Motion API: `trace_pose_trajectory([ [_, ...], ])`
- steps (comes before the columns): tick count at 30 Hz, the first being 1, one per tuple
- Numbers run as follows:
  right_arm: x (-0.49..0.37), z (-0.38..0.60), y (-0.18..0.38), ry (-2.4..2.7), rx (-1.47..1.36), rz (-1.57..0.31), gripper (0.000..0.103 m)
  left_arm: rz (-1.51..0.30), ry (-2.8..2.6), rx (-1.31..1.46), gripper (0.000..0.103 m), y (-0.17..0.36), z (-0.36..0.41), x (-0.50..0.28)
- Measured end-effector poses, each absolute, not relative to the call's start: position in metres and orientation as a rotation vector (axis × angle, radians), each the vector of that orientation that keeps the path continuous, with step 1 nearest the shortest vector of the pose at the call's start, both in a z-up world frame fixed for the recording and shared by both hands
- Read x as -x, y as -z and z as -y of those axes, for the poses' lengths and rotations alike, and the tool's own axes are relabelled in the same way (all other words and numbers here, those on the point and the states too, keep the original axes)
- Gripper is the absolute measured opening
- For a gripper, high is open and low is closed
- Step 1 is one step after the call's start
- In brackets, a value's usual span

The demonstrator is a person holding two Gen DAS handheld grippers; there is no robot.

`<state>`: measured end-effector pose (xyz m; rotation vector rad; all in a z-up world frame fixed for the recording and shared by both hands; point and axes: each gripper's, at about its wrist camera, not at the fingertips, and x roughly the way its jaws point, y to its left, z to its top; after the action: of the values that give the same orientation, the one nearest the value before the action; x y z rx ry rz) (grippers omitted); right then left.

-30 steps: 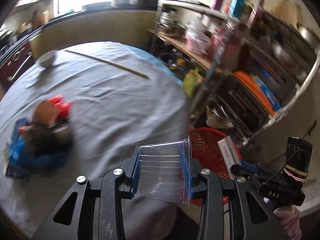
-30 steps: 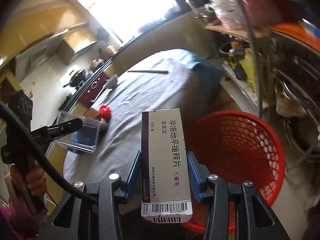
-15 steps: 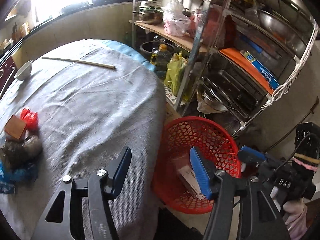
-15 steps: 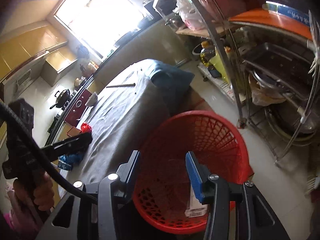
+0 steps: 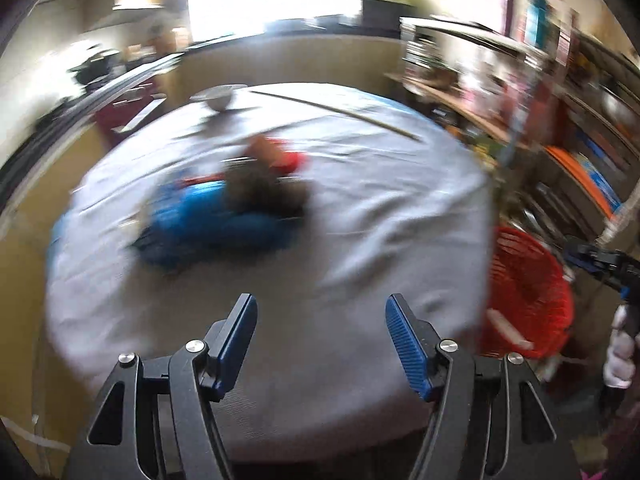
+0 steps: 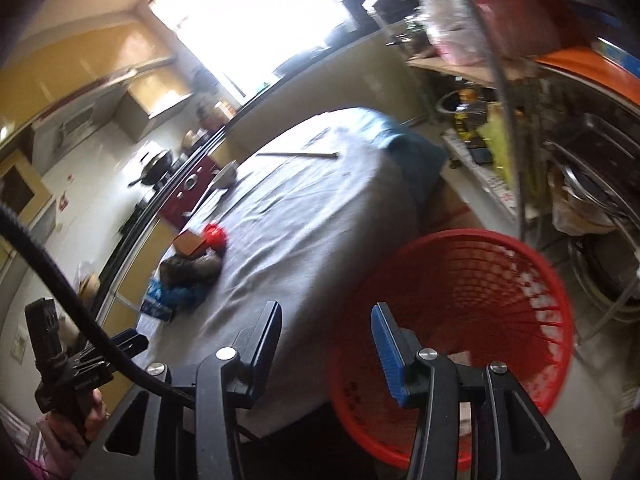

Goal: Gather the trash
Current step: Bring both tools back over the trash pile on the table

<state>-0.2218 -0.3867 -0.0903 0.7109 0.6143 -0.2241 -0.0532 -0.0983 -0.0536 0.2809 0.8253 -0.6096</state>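
A round tabletop (image 5: 360, 240) under a grey cloth is seen from two handheld claws. The left claw (image 5: 320, 344) is spread and empty above the tabletop's near edge; its jaws have just been opening, and nothing lies between them. The right claw (image 6: 326, 344) also stands spread and empty, over the gap between the tabletop and a red mesh basket (image 6: 480, 280) on the floor to the right of the tabletop. A pale item (image 5: 508, 328) lies inside the basket.

The remaining trash is a blurred pile (image 5: 224, 208) on the tabletop: blue wrapping, a dark lump, a small brown box and something red. From the left claw it lies straight ahead and slightly left, its long axis running roughly left-near to right-far across the cloth. From the right claw it sits far off to the left. The left claw looks nearer, so the next pickup likely falls to it.

A white bowl (image 5: 218, 98) and a thin stick (image 5: 332, 110) rest at the tabletop's far side.
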Motion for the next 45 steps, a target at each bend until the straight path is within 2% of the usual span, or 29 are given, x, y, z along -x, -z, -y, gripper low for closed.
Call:
trace_pose_trajectory([
  [6, 0.179, 0.335, 0.066, 0.147, -0.594, -0.661, 0.05, -0.757, 0.429, -0.168, 0.068, 0.038, 0.025, 0.032],
  [15, 0.132, 0.25, 0.033, 0.05, -0.425, -0.715, 0.05, -0.624, 0.36, -0.082, 0.071, 0.014, -0.033, 0.036],
  [24, 0.112, 0.184, 0.036, -0.042, -0.307, -0.748, 0.05, -0.607, 0.324, -0.076, 0.073, 0.018, -0.04, 0.033],
  [33, 0.117, 0.194, 0.054, -0.024, -0.381, -0.775, 0.05, -0.644, 0.305, -0.09, 0.073, 0.03, -0.038, 0.034],
  [45, 0.114, 0.194, 0.049, -0.037, -0.389, -0.772, 0.05, -0.648, 0.278, -0.101, 0.073, 0.03, -0.045, 0.029],
])
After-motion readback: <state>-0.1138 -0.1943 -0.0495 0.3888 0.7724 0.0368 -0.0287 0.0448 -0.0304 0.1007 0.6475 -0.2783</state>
